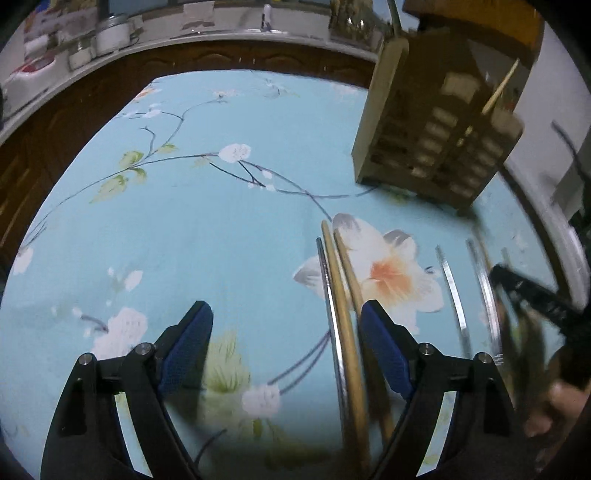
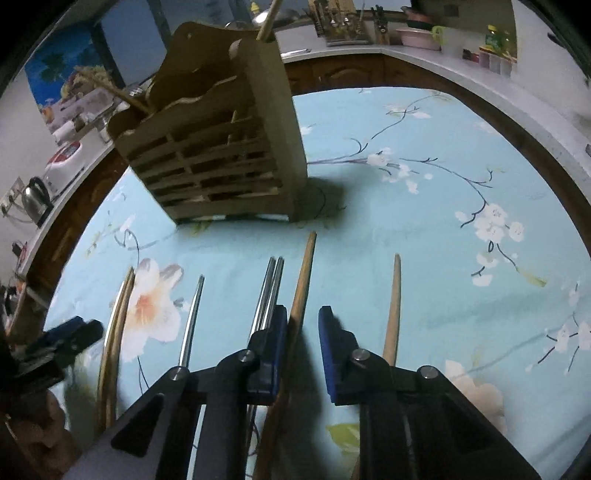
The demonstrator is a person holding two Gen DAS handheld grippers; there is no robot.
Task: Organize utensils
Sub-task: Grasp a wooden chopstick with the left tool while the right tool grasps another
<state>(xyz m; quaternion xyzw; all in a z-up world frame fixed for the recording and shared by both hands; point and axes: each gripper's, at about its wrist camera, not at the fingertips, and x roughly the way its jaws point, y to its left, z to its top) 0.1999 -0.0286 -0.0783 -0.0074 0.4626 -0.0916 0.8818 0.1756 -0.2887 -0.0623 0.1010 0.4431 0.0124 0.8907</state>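
A slatted wooden utensil holder (image 2: pixel 221 155) stands upright on the blue floral tablecloth (image 2: pixel 424 258), with a wooden stick (image 2: pixel 267 18) poking out of it. Several chopsticks lie in front of it. Some are metal (image 2: pixel 271 288) and some wooden (image 2: pixel 393 306). My right gripper (image 2: pixel 303 309) straddles one wooden chopstick (image 2: pixel 303 273). Its left pad is against the chopstick and a small gap shows at the right pad. My left gripper (image 1: pixel 286 306) is wide open above the cloth. A metal and two wooden chopsticks (image 1: pixel 341 295) lie just inside its right finger (image 1: pixel 384 350). The holder (image 1: pixel 424 140) is at the upper right.
A brown cabinet and a white counter ring the table, with a kettle (image 2: pixel 35 199), jars (image 1: pixel 110 37) and bottles (image 2: pixel 495 40) on it. A person's hand (image 1: pixel 561 402) shows behind the blurred right gripper (image 1: pixel 535 295). Bare cloth lies to the left in the left wrist view.
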